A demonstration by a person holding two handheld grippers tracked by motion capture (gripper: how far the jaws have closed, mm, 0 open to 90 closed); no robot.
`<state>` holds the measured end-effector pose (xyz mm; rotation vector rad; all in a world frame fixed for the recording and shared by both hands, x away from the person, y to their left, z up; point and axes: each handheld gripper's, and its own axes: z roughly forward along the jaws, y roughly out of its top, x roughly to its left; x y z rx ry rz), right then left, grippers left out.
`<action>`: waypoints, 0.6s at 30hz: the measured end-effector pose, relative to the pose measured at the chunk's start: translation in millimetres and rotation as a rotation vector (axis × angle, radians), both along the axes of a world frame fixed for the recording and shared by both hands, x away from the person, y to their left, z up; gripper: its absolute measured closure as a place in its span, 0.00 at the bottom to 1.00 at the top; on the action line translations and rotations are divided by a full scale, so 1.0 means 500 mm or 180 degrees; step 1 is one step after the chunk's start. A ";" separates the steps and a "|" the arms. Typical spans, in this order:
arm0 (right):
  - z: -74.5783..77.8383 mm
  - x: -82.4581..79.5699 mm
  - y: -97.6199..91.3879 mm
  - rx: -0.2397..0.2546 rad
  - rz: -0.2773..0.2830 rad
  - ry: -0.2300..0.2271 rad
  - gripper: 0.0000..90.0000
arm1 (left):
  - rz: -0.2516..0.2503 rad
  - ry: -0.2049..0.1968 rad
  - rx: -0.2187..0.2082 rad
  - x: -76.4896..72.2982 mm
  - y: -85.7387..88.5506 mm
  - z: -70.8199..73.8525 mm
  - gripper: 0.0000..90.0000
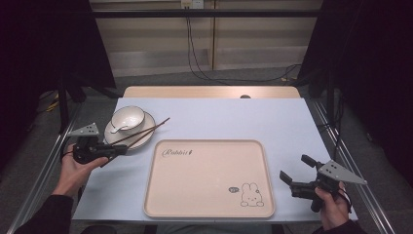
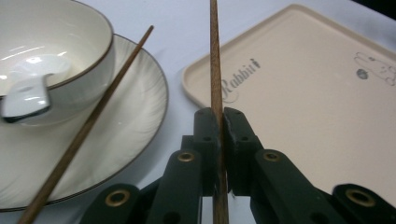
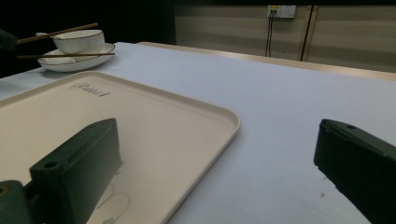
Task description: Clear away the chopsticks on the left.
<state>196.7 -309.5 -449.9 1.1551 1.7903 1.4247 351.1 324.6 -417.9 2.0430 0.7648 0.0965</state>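
Nearest the lens in my left gripper view, the left tongs (image 2: 219,128) are clamped on one chopstick (image 2: 215,60), its long axis running straight up the frame. The high view adds my hand tilted at left centre, that chopstick aiming up-right. The second chopstick (image 2: 93,121) lies across the plate (image 2: 140,121), beside the bowl (image 2: 88,51). My right tongs (image 1: 295,170) gape wide, lower right, past the tray (image 1: 209,178).

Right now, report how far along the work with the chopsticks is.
Done: the left gripper has shut on one chopstick. In hand: that stick is gripped, pointing out past the plate. Left: the second chopstick lies across the plate beside the bowl; the tray is bare, and the right gripper waits open beside it.
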 end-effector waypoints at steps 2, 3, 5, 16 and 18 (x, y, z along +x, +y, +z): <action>0.000 0.000 0.001 0.0001 0.0003 -0.0001 0.00 | 0.0015 0.0017 0.0001 -0.009 -0.010 0.001 0.94; 0.000 0.000 0.001 0.0001 0.0002 0.0005 0.00 | 0.0033 0.0036 -0.0015 -0.015 -0.015 0.002 0.94; 0.000 -0.001 0.000 0.0010 0.0000 -0.0003 0.00 | 0.0029 0.0053 -0.0040 -0.025 -0.023 0.002 0.94; 0.000 -0.001 0.003 0.0015 0.0011 0.0005 0.00 | 0.0080 0.0106 -0.0128 -0.089 -0.065 0.002 0.94; 0.000 -0.001 0.002 0.0012 0.0000 -0.0003 0.00 | 0.0084 0.0135 -0.0133 -0.099 -0.075 0.000 0.94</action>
